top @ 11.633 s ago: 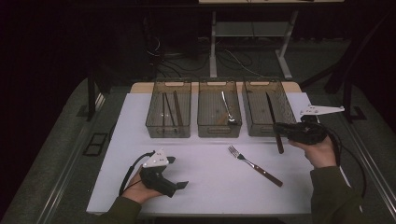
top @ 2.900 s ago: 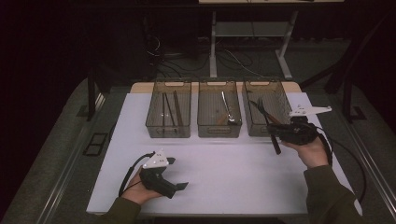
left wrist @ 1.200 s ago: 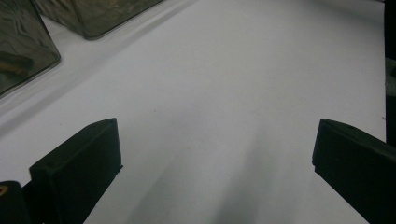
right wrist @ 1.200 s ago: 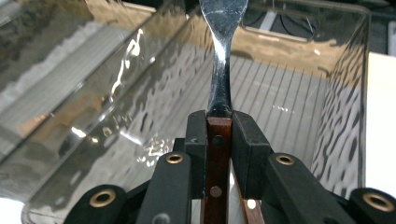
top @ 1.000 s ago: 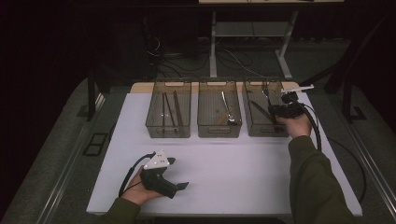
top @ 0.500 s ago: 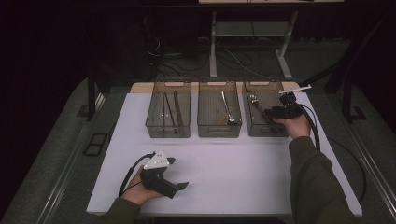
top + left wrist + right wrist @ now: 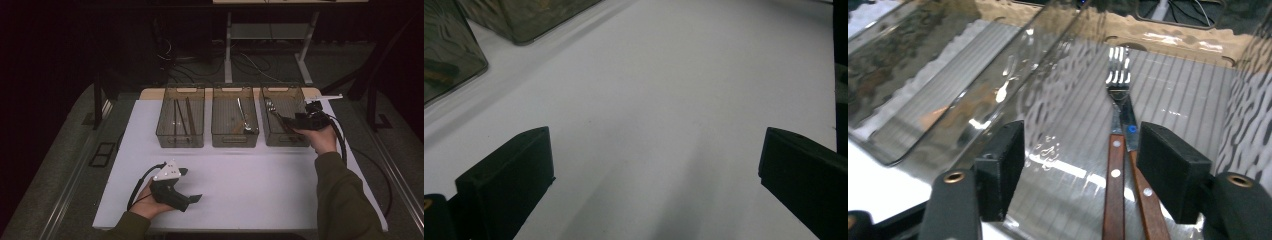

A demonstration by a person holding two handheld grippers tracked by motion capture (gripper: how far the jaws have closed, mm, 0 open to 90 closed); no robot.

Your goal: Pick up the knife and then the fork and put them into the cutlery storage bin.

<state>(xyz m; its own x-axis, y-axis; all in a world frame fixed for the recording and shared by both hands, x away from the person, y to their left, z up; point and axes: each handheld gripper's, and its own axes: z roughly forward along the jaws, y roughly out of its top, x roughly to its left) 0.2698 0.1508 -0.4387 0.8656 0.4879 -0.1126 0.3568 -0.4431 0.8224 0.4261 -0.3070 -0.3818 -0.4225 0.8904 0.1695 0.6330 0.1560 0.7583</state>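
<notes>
Forks (image 7: 1115, 165) with wooden handles are lying side by side on the ribbed floor of the right-hand bin (image 7: 283, 140), tines pointing toward its far wall. Over them the right claw (image 7: 1080, 167) is hanging with jaws that have just been opening, pads clear of both handles. Well apart, the left claw (image 7: 190, 187) is resting wide open and empty on the white surface (image 7: 250, 175).

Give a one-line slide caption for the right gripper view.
Right gripper, jaws just opening, above two wooden-handled forks lying in the bin.
</notes>
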